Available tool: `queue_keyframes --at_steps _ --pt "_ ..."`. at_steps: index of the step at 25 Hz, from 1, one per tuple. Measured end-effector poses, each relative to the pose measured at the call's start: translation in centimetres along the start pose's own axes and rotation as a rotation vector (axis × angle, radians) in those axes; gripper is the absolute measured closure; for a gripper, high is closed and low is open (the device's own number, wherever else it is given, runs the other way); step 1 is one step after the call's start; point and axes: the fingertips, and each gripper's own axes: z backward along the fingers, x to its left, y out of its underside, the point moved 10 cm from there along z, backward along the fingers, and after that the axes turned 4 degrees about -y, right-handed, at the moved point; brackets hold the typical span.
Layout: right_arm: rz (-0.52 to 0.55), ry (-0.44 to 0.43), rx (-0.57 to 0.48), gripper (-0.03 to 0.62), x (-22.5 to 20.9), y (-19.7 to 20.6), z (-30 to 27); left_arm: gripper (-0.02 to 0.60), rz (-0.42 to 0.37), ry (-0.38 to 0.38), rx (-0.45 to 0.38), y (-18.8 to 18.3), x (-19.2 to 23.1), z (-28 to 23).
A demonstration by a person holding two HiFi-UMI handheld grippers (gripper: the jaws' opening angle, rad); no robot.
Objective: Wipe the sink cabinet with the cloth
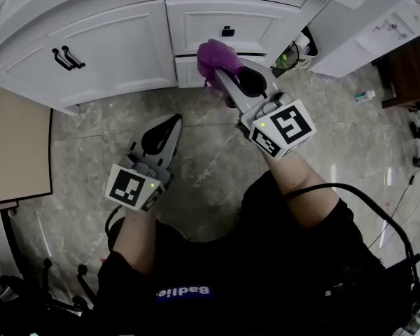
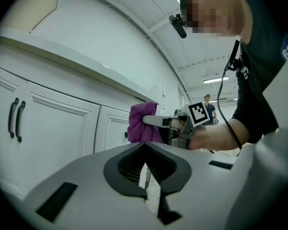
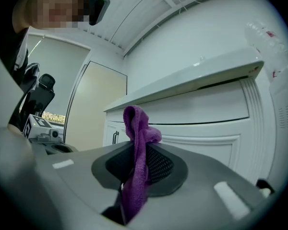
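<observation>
Gripping the purple cloth [image 1: 215,54], the right gripper [image 1: 222,77] holds it near the white sink cabinet [image 1: 119,47], upper centre; the left gripper [image 1: 172,121], lower left, has its jaws closed and empty.

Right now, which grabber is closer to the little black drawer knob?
Right. The right gripper, shut on the purple cloth, is just below the knob; the left gripper sits farther down-left, over the floor.
</observation>
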Motion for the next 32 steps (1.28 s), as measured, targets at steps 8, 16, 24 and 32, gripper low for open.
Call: queue_keyframes --at_steps 8,16,24,32 --pt "0.231 0.066 0.047 0.539 -2.2 -4.5 -4.5 0.581 -0.025 0.018 -0.012 1.7 0.4 2.1" --pt "0.682 0.159 0.191 0.539 -1.5 -6.3 -10.2 0.581 -0.029 -0.007 -0.016 2.1 1.9 3.2" --pt "0.945 0.148 0.373 0.539 0.4 -0.4 -13.9 0.581 -0.016 -0.029 -0.024 2.7 3.6 4.3" --pt "0.896 0.059 0.58 0.539 0.6 8.5 -14.8 0.581 -0.02 -0.026 -0.026 2.7 4.0 5.0"
